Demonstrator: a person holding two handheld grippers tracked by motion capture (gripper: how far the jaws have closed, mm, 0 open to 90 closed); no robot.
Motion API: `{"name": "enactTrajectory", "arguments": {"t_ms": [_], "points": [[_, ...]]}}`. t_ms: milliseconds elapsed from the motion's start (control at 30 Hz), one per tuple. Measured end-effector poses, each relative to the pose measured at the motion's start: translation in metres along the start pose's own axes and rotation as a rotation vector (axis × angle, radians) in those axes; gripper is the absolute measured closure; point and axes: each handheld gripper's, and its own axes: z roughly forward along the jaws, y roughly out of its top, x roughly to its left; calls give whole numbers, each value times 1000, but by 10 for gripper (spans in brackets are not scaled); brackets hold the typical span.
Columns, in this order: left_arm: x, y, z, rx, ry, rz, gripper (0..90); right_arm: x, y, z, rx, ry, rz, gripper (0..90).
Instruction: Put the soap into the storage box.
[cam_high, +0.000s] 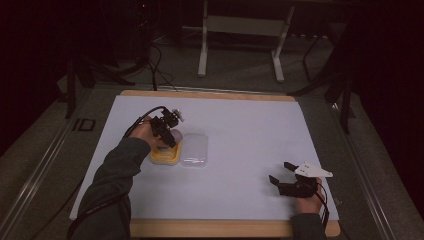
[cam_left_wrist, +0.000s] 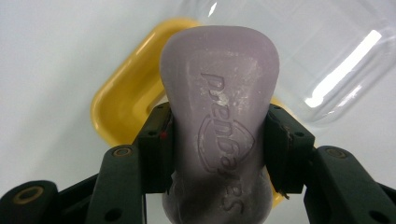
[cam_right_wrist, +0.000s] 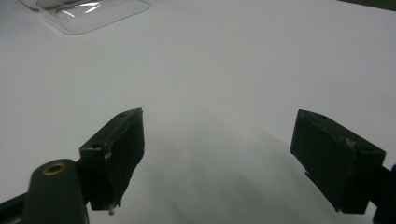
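The soap bar (cam_left_wrist: 219, 135), pinched lengthwise by our left gripper (cam_left_wrist: 217, 149), hangs over the yellow dish (cam_left_wrist: 122, 100); our right gripper (cam_right_wrist: 217, 158) gapes empty, well apart.

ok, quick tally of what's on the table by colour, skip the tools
Purple: 1, the soap bar, held in the left tool over the dish
Yellow: 1, the soap dish
Clear: 1, the plastic lid beside the dish
Total: 3
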Motion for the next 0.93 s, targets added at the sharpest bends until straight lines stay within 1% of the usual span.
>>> {"name": "enactTrajectory", "arguments": {"t_ms": [33,67,100,133,200,267,300,333,367,400,433,467,500,533,567,600,633,667,700,733,767,833,867,900,933], "points": [[1,-1,3,4,2,-25,499,0,0,0,0,0,0,174],[3,-2,6,12,2,-39,499,0,0,0,0,-1,0,174],[3,-2,6,12,2,-39,499,0,0,0,0,-1,0,174],[6,-4,10,24,-1,-61,499,0,0,0,-1,-1,1,174],[8,-5,14,27,-6,-90,498,0,0,0,-1,-1,1,174],[10,-6,18,26,-23,-119,493,0,0,0,-1,0,1,174],[12,-6,19,11,-35,-154,485,0,0,0,-1,0,0,174],[12,-6,19,11,-35,-154,449,0,0,0,-1,0,0,174],[14,-7,18,4,-30,-174,449,0,0,0,-1,0,1,174],[14,-7,17,-2,-26,-178,363,0,0,0,-1,0,1,174],[14,-7,15,-5,2,-184,302,0,0,0,-1,0,1,174],[15,-9,10,-38,7,-199,266,0,0,0,-1,0,-1,174],[15,-9,10,-38,7,-199,265,0,0,0,-1,0,-1,174],[13,-12,3,-91,0,-202,254,0,0,0,1,0,-2,174],[12,-13,0,-111,1,-202,253,0,0,0,0,-1,-1,174],[12,-13,0,-111,1,-202,254,0,0,0,0,-1,-1,174],[10,-15,-2,-126,-2,-191,254,0,0,0,1,-1,-1,174],[6,-19,-6,-160,5,-177,255,0,0,0,2,-1,-1,174],[6,-19,-6,-160,5,-177,260,0,0,0,2,-2,-1,174],[4,-21,-8,-178,2,-175,261,0,0,0,2,-3,-2,174],[2,-24,-11,-204,-2,-176,261,0,0,0,2,-3,-2,174],[-2,-30,-16,-257,7,-172,293,1,0,0,5,-4,-1,174],[-8,-37,-20,-309,6,-167,297,1,0,1,9,-6,-5,174],[-8,-37,-20,-309,6,-167,296,0,0,1,12,-5,-5,174],[-10,-40,-21,-330,-6,-169,293,1,1,2,17,-6,-1,174]]}}
